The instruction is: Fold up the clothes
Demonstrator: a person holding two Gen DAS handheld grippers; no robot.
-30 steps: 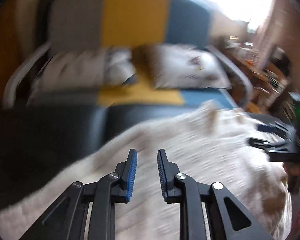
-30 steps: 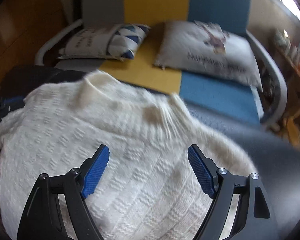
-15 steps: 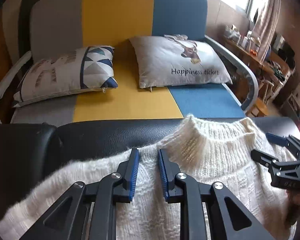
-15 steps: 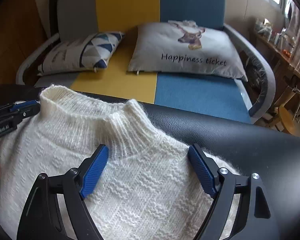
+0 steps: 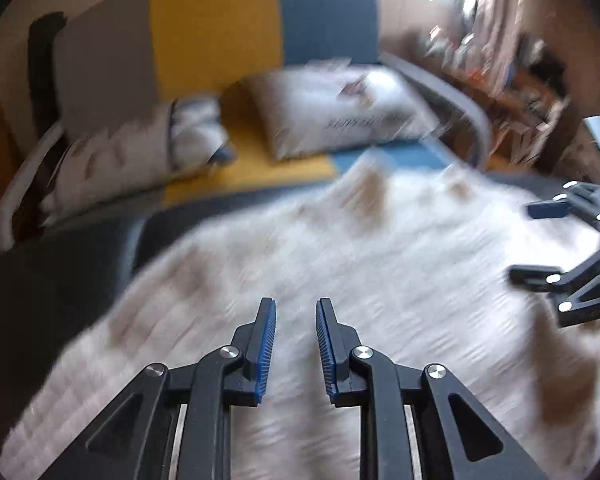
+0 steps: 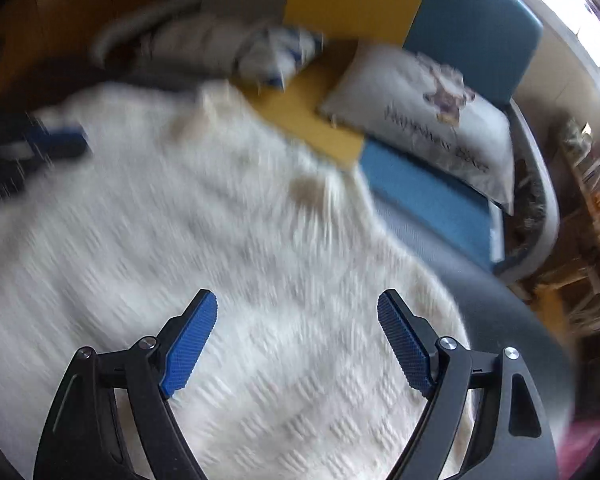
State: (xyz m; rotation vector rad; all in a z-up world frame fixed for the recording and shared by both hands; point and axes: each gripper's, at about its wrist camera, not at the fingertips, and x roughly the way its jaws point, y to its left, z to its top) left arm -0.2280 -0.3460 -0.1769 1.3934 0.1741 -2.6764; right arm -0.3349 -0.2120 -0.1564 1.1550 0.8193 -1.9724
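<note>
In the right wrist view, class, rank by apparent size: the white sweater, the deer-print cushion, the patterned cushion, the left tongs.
1. white sweater
2. deer-print cushion
3. patterned cushion and left tongs: both blurred and partly cut off, too close to rank.

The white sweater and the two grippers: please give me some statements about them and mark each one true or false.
1. The white knitted sweater lies spread on a dark surface. True.
2. The right gripper has its jaws clamped on a sleeve. False: its jaws stand wide apart with nothing pinched between them.
3. The left gripper has a narrower gap between its jaws than the right one. True.
4. The cushion with dark lettering rests on top of the sweater. False: it lies on the sofa seat behind the sweater.
5. The sofa backrest is red all over. False: it has grey, yellow and blue panels.
</note>
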